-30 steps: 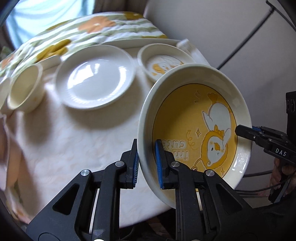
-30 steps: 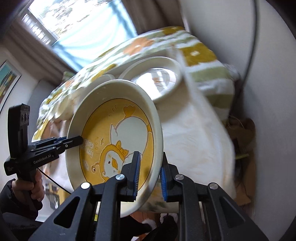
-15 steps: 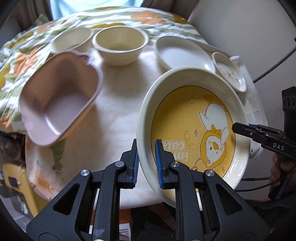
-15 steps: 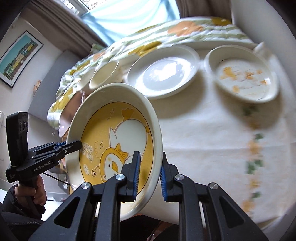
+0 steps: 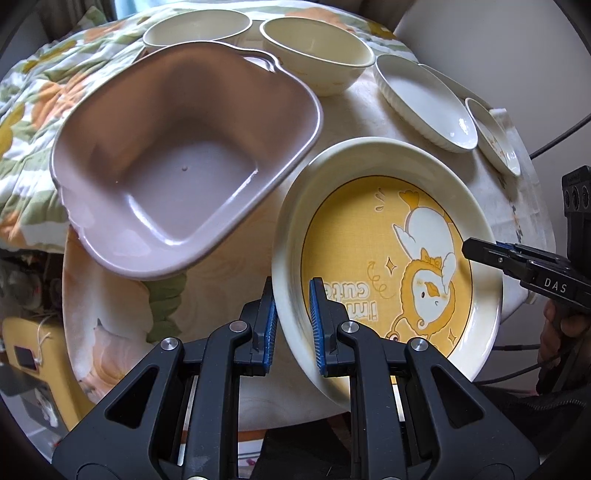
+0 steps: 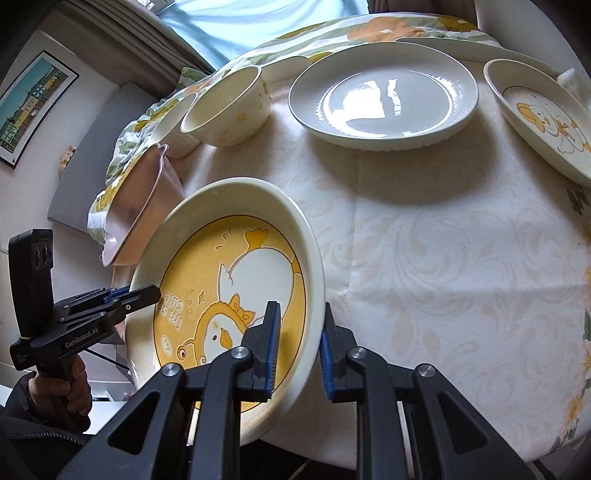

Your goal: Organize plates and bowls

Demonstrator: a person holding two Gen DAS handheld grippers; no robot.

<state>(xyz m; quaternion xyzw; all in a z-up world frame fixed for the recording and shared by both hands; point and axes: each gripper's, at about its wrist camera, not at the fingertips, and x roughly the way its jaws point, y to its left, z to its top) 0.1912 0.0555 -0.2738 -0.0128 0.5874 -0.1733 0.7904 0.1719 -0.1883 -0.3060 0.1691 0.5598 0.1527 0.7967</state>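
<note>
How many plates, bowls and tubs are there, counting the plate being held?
Plates: 3 (yellow duck plate, white plate, small duck plate)
Bowls: 2 (deep bowl, shallow bowl)
Tubs: 1 (pink tub)
Total: 6; a rim behind the white plate may be another.

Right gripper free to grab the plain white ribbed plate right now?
Probably not. The right gripper is shut on the rim of the yellow cartoon-duck plate, shared with the left gripper; the plain white ribbed plate itself lies unobstructed.
</note>
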